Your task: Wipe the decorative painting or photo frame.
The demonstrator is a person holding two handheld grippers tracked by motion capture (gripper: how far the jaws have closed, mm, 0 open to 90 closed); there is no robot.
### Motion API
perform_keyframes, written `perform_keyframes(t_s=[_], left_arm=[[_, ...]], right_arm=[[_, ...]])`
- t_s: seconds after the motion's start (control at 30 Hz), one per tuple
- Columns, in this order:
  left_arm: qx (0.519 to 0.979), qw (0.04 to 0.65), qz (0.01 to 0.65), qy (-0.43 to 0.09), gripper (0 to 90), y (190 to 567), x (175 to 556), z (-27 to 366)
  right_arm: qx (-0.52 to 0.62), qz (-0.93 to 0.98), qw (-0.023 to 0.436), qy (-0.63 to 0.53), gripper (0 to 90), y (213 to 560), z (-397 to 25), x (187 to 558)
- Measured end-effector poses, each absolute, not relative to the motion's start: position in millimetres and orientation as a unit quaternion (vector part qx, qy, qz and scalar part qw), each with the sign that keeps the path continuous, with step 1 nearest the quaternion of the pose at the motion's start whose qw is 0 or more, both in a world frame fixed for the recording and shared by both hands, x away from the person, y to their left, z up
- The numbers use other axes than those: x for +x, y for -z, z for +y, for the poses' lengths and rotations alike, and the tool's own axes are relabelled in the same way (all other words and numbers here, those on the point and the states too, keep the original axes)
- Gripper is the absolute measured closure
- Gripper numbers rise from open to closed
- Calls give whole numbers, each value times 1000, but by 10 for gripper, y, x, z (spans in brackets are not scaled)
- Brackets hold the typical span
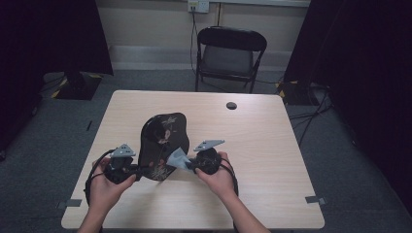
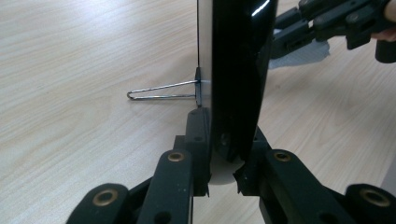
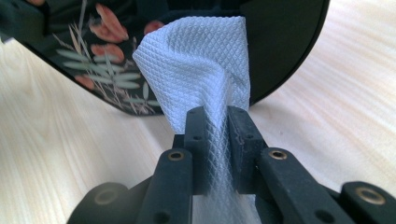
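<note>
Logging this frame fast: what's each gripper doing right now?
Left gripper: shut on the black floral plate, gripping its edge.
Right gripper: shut on the white cloth, against the plate.

Table (image 1: 272, 160): one, with one round hole (image 1: 231, 105) near its far edge. On it: one black flowered plate (image 1: 163, 141), one white cloth (image 3: 201, 60), one wire stand (image 2: 161, 91); two grippers, left (image 1: 137, 171) and right (image 1: 191, 166), two hands. Beyond the table: one folding chair (image 1: 231, 53), one wall socket (image 1: 198, 5).

No readable text

No lettering, label, brand, number or sign can be read on anything pictured; only a leaf pattern is seen.
</note>
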State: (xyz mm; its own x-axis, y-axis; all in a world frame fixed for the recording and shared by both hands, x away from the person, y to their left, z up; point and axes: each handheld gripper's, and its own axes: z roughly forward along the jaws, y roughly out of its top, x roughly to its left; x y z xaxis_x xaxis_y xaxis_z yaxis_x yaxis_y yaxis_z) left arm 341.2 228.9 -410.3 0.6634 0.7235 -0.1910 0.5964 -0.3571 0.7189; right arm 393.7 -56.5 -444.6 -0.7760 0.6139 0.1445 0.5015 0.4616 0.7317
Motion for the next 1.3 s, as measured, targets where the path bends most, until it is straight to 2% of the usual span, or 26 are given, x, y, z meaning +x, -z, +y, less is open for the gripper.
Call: perform_keyframes(t_s=[0.7, 1.0, 1.3], left_arm=[[817, 402, 406, -80, 787, 4106, 3409, 2288], [817, 402, 406, -81, 787, 4106, 3408, 2289], [818, 401, 406, -81, 787, 4103, 3407, 2286]], right_arm=[[335, 867, 52, -365, 797, 4821, -589, 3882], [333, 866, 54, -370, 797, 4746, -640, 3867], [336, 856, 59, -388, 798, 4515, -777, 3876]])
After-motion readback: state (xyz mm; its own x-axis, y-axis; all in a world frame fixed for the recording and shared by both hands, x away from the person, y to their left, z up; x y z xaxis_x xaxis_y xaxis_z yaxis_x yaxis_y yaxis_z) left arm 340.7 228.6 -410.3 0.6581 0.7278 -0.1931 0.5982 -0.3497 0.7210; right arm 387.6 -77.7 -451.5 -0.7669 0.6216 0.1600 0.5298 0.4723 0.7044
